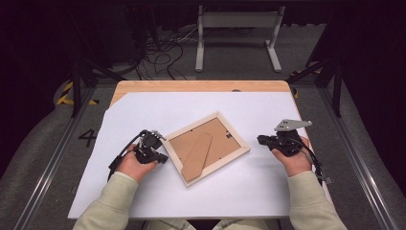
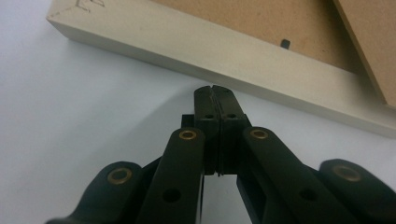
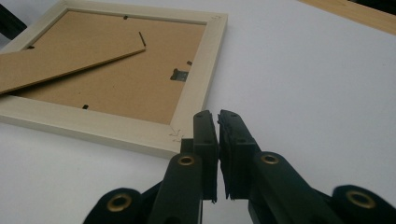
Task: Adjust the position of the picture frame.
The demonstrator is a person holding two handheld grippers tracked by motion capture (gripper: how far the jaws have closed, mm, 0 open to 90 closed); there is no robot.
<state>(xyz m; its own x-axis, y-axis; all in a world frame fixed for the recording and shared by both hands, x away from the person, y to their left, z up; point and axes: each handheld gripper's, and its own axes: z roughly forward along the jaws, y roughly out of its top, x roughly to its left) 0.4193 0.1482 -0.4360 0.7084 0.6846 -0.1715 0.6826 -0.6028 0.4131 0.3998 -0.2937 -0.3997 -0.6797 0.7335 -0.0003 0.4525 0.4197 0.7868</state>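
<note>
Lying face-down at the middle of the white paper sheet (image 1: pixel 230 187) that covers the light wooden table (image 1: pixel 201 86), the pale wooden picture frame (image 1: pixel 208 148) is turned askew, one corner pointing toward 12 o'clock. Its brown fibreboard backing (image 1: pixel 220 139) faces up, and the brown easel stand (image 1: pixel 197 154) on it runs from the centre toward 7 o'clock; in the right gripper view the stand (image 3: pixel 60 63) lifts slightly off the backing.

At 9 o'clock of the frame, the left gripper (image 1: pixel 162 155) sits in the person's left hand (image 1: pixel 134 165). In the left gripper view its jaws are pressed together with nothing between them, their tips just beside the frame's pale rail (image 2: pixel 224 53).

At 3 o'clock, apart from the frame, the right gripper (image 1: pixel 262 139) is held in the right hand (image 1: pixel 294 160) and carries a grey three-cornered plate (image 1: pixel 291 125). Its jaws stand nearly closed, a thin slit between them, empty, close to a frame corner (image 3: pixel 175 140).
</note>
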